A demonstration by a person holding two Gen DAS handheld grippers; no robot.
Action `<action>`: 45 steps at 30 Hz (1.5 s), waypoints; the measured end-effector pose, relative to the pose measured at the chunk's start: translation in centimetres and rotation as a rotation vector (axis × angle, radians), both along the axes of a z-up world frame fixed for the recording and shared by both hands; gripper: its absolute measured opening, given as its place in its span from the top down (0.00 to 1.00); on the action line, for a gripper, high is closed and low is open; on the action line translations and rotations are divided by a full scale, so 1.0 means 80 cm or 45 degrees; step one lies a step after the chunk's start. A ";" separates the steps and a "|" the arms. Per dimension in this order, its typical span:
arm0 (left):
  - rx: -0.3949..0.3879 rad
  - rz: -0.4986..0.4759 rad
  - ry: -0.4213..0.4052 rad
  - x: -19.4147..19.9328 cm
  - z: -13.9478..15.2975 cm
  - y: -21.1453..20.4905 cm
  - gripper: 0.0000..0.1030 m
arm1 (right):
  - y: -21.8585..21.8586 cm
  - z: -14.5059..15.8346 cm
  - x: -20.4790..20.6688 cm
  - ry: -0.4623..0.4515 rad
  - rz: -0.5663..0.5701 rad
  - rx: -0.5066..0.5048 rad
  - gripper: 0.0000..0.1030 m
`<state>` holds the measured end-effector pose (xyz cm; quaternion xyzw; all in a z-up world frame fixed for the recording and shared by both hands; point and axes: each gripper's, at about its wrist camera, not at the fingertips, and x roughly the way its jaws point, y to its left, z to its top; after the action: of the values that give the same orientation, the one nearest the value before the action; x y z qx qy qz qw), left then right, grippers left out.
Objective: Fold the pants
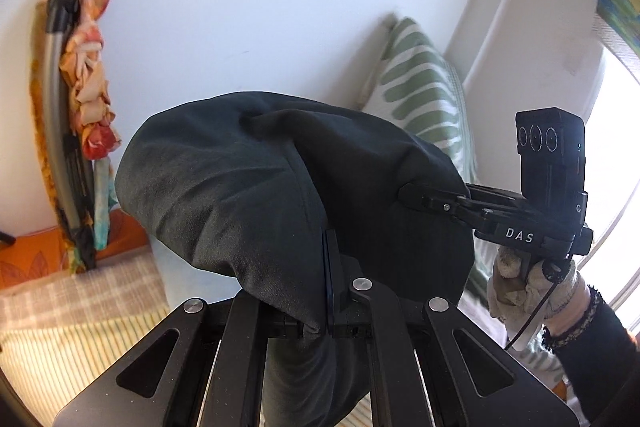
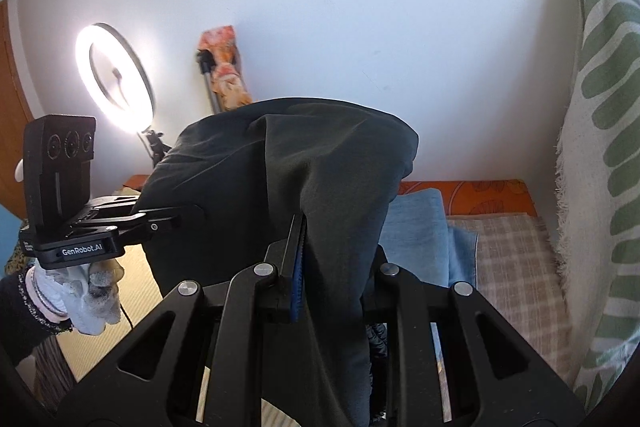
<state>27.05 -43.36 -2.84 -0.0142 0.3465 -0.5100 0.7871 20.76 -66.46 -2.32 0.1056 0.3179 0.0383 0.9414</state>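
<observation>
Dark grey-black pants (image 1: pixel 248 187) hang in the air, bunched over both grippers. My left gripper (image 1: pixel 326 267) is shut on a fold of the pants, and the cloth drapes over its fingers and hangs down between the arms. My right gripper (image 2: pixel 300 259) is shut on another fold of the pants (image 2: pixel 304 163), with its blue pad against the cloth. The right gripper also shows in the left wrist view (image 1: pixel 416 197), biting the pants' right side. The left gripper shows in the right wrist view (image 2: pixel 176 221), biting the left side.
A bed with a checked cover (image 2: pixel 516 259) and a folded blue cloth (image 2: pixel 420 227) lies below. A green-patterned pillow (image 1: pixel 424 83) leans on the white wall. A lit ring light (image 2: pixel 114 79) and a stand with orange cloth (image 1: pixel 86 67) stand at the left.
</observation>
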 end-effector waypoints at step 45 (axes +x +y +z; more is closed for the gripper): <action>0.152 0.181 -0.143 -0.090 0.052 0.095 0.31 | 0.051 0.030 -0.087 0.070 -0.225 -0.080 0.21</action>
<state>19.86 -35.76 1.30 0.0367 0.3298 -0.4314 0.8389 13.81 -62.41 0.08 0.1045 0.3341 -0.0578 0.9350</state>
